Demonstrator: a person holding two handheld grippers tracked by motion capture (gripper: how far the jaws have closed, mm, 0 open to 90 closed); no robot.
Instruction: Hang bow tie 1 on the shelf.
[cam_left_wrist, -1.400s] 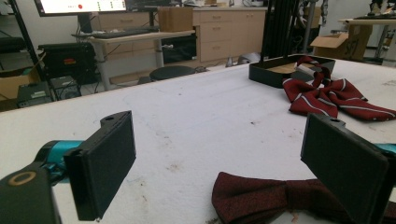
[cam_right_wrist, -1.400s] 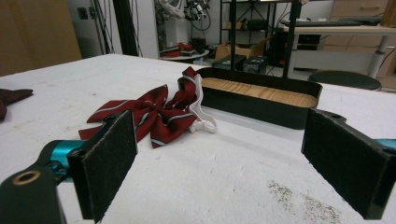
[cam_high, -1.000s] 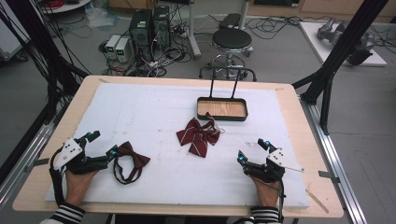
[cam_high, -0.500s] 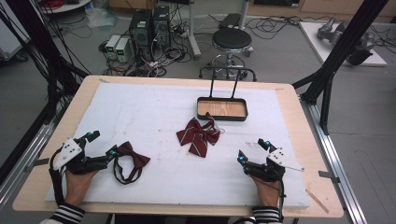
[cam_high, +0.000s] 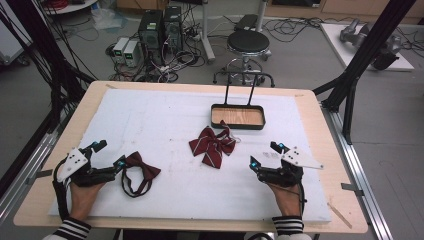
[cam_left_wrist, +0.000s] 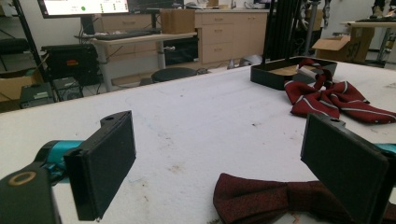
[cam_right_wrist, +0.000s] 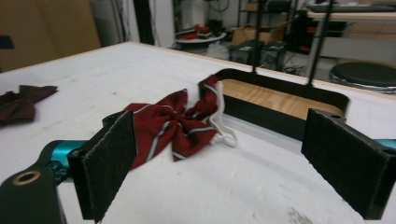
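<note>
High view, looking down on one table (cam_high: 310, 107) covered by a white sheet (cam_high: 165, 120). Two bow ties lay on the sheet. One plain dark-red bow tie (cam_high: 141, 169), with its black neck strap looped below it, sat at lower left of the frame. One striped red bow tie (cam_high: 211, 145) lay near the centre. One black tray (cam_high: 237, 123) with a wooden floor and one upright wire handle stood just above the striped tie; a white strap end of that tie reached toward the tray's near wall.

Two grippers were present, one per hand. The left gripper (cam_high: 108, 153) rested at lower left, its jaws spread wide and holding nothing, with the tip of one jaw just beside the plain bow tie. The right gripper (cam_high: 266, 154) rested at lower right, jaws likewise wide apart and empty, well apart from the striped tie.

Left gripper view: the plain bow tie (cam_left_wrist: 275, 200) lay low in the frame between the two jaws, with the striped tie (cam_left_wrist: 338, 100) and tray (cam_left_wrist: 266, 74) at upper right.

Right gripper view: the striped tie (cam_right_wrist: 180, 123) lay centre-left, touching the tray (cam_right_wrist: 285, 116); the plain tie (cam_right_wrist: 23, 102) showed at the left edge.
</note>
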